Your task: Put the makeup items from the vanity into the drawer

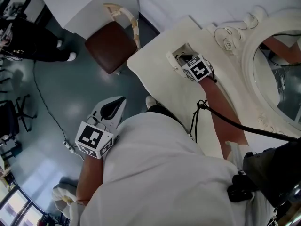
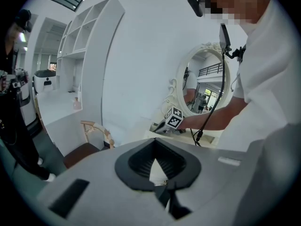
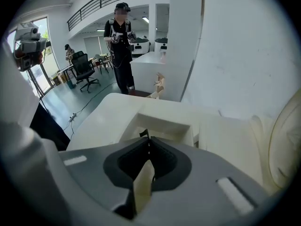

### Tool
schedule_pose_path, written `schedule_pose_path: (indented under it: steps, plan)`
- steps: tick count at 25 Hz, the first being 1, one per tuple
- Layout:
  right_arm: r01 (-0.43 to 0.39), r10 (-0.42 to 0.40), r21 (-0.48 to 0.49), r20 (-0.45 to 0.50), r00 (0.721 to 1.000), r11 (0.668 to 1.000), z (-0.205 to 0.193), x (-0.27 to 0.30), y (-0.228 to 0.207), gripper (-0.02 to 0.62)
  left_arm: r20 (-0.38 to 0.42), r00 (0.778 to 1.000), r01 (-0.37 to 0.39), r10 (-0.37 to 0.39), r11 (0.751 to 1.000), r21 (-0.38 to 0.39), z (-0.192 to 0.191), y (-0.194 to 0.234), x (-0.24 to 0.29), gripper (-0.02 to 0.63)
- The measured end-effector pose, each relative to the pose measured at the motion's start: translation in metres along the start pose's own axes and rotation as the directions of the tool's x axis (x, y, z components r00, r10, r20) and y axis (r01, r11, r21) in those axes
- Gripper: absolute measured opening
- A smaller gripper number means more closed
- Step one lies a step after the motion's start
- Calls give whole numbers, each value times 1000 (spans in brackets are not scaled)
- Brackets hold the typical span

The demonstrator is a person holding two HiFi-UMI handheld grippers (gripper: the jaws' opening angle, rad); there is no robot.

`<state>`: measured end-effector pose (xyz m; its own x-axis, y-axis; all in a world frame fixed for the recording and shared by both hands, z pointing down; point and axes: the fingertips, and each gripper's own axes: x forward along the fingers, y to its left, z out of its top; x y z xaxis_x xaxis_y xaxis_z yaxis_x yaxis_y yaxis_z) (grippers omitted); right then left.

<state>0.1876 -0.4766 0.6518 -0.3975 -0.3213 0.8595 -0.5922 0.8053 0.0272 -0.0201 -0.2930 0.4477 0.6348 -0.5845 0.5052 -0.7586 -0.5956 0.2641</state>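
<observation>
White shirt (image 1: 160, 173) foreground; left gripper (image 1: 121, 100) closed, empty, near; right gripper (image 3: 144, 138) closed over far drawer (image 3: 162, 121). We judged makeup light, slick: pinch mid-body.

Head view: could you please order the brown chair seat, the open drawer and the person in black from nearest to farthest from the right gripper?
1. Open drawer, at the right gripper's tips.
2. Brown chair seat, past the vanity's end.
3. Person in black, across the floor, farthest.
</observation>
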Motion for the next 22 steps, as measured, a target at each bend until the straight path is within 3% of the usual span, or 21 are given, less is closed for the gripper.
schedule_pose_path:
  steps: [15, 22]
  plan:
    - [-19, 18, -16, -75, 997, 1000, -8, 12, 4, 33, -1, 1000, -4, 4, 1000, -21, -7, 4, -10, 2]
    - [24, -24, -18, -36, 999, 1000, 1, -6, 7, 71, -2, 1000, 16, -17, 1000, -10, -14, 3, -25, 2]
